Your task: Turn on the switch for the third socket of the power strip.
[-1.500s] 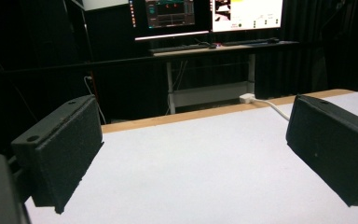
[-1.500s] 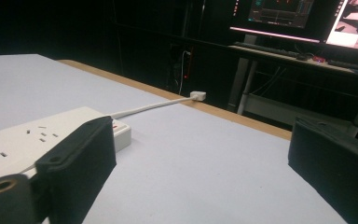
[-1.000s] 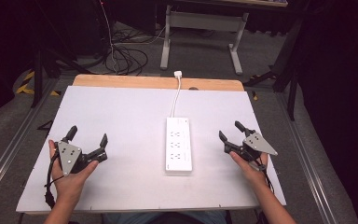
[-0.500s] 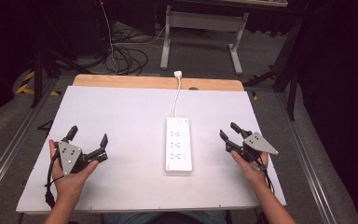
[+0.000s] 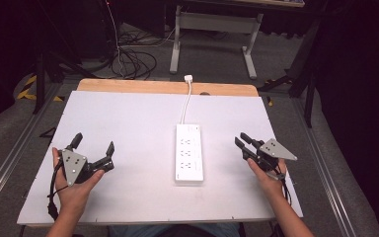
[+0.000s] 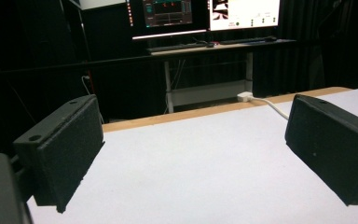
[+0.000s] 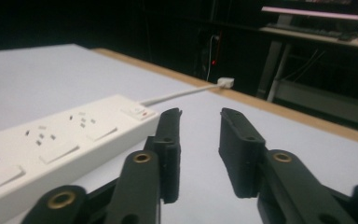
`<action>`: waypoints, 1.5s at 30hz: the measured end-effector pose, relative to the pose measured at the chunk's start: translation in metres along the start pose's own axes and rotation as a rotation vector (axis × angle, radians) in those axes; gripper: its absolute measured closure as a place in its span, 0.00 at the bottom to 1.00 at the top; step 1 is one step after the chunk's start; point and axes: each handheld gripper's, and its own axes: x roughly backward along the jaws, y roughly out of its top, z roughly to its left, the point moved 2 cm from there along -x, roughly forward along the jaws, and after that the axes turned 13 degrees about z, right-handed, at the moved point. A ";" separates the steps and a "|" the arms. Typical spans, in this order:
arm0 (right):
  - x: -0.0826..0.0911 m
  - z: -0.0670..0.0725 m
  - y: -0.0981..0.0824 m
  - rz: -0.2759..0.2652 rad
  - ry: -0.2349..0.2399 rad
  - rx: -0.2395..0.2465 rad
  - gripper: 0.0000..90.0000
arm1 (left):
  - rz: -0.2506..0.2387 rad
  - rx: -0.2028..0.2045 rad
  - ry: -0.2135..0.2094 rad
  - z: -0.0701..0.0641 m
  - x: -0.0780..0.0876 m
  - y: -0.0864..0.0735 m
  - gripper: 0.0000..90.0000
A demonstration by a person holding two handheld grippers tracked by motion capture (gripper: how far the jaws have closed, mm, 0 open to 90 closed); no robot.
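The power strip (image 5: 189, 152) lies flat near the middle of the white table (image 5: 128, 118), lengthwise toward the far edge, with its white cord (image 5: 185, 101) running to a plug (image 5: 188, 78) on the bare wooden strip at that edge, and open board on both sides. The left gripper (image 5: 93, 150) rests near the left front corner with jaws spread wide and empty; the right gripper (image 5: 243, 141), near the right edge, has its jaws parted by a narrow gap, holding nothing. Beyond the table are dark floor, loose cables (image 5: 128, 59), and a desk with lit monitors (image 6: 205, 11) whose writing is too small to read.
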 end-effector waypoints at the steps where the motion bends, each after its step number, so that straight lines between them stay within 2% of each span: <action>1: 0.000 0.000 0.000 0.007 0.006 0.001 0.81 | 0.000 0.000 0.000 0.000 0.000 0.000 0.05; 2: 0.001 0.000 0.001 -0.008 0.008 -0.007 0.85 | 0.000 0.000 0.000 0.000 0.000 0.000 0.05; 6: 0.003 -0.001 0.002 -0.007 0.022 -0.026 0.88 | -0.001 0.000 -0.001 0.000 0.000 0.000 0.05; 11: 0.004 -0.001 0.002 0.010 0.026 -0.038 0.91 | 0.000 0.000 -0.001 0.000 0.000 0.000 0.05; 16: 0.006 -0.001 0.003 0.056 -0.010 -0.021 0.98 | 0.000 0.001 0.000 0.000 0.000 0.000 0.05; 17: 0.008 -0.002 0.004 0.059 0.001 -0.035 1.00 | -0.001 0.002 0.000 0.000 0.000 0.000 0.05; 23: 0.011 -0.005 0.006 0.096 0.012 -0.048 1.00 | 0.002 0.001 0.000 0.000 -0.001 0.000 0.05; 34: 0.014 -0.011 0.019 0.099 0.030 -0.066 1.00 | 0.004 -0.001 0.000 0.000 -0.001 -0.001 0.05; 41: 0.005 -0.004 0.031 0.116 0.066 -0.049 1.00 | 0.007 -0.004 -0.001 -0.001 -0.002 -0.001 0.06; 45: 0.000 0.004 0.036 0.130 0.081 -0.017 1.00 | 0.006 -0.003 -0.001 0.000 -0.002 -0.001 0.06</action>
